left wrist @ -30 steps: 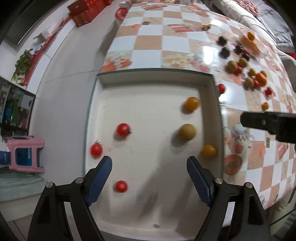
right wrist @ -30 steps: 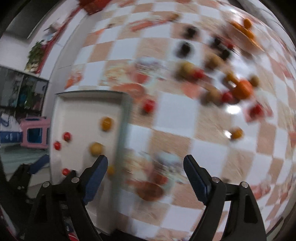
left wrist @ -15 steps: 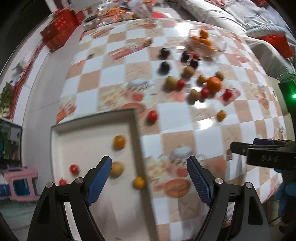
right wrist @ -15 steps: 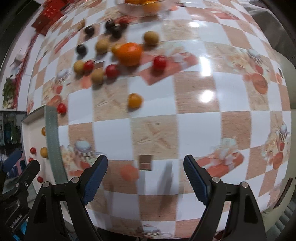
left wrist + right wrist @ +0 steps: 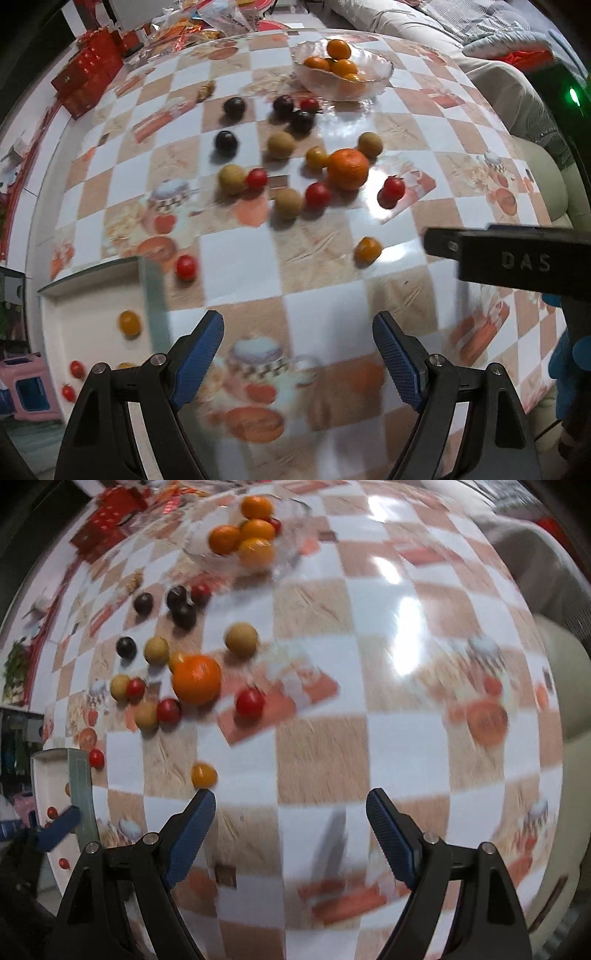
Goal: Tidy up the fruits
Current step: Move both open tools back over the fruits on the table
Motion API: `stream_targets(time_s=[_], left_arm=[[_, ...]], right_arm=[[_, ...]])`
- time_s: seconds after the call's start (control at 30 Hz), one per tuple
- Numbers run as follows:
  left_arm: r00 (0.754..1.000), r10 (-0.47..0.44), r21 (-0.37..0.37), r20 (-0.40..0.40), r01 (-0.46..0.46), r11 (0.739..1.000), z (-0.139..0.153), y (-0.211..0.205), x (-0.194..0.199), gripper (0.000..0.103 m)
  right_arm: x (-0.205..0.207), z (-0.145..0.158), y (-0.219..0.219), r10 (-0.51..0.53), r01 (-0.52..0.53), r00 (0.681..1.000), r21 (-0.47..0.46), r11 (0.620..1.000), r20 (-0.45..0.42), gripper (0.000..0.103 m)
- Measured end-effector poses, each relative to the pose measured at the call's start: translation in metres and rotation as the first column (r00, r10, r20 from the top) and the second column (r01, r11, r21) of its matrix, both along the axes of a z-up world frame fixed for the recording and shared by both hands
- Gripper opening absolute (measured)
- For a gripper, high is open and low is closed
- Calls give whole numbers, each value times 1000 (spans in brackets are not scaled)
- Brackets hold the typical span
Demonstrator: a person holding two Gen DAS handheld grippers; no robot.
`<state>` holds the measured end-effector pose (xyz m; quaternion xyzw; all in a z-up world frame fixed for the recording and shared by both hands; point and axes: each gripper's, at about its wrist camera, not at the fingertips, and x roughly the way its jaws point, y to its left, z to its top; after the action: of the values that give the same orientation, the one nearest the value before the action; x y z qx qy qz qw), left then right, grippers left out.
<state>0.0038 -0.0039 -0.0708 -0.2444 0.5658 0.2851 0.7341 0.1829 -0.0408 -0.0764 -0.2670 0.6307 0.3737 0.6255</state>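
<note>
While both claws, left (image 5: 298, 349) and right (image 5: 291, 825), gape empty, round fruits (image 5: 348, 169) show no long axis.

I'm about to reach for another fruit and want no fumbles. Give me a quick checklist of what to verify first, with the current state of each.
1. Left gripper empty, jaws open: ok.
2. Right gripper empty, jaws open: ok.
3. Nearest loose fruit, the small orange tomato, stands alone with room around it: ok.
4. White tray has bare floor for more fruit: ok.
5. Red cherry tomato lies outside the tray wall, not sorted yet: not ok.
6. Views sharp enough to aim: not ok, both are motion-blurred.
</note>
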Motion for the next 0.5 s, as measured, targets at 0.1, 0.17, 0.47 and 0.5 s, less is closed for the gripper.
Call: stream_targets(time_s=[0.1, 0.17, 0.47, 0.5], left_arm=[[999, 30, -4, 17, -30, 1000, -7, 2, 8, 84], [999, 48, -12, 26, -48, 999, -11, 4, 12, 84], [997, 77, -25, 23, -76, 997, -29, 3, 24, 84], [997, 78, -25, 22, -77, 997, -30, 3, 26, 84]], right_arm=[[-2, -3, 18, 60, -60, 998, 34, 998, 15, 81], [-6, -8, 28, 91, -92, 996, 45, 995, 14, 75], [-7, -33, 46, 159, -160, 987, 61, 985, 20, 53], [-7, -33, 47, 167, -168, 986, 68, 983, 25, 51]])
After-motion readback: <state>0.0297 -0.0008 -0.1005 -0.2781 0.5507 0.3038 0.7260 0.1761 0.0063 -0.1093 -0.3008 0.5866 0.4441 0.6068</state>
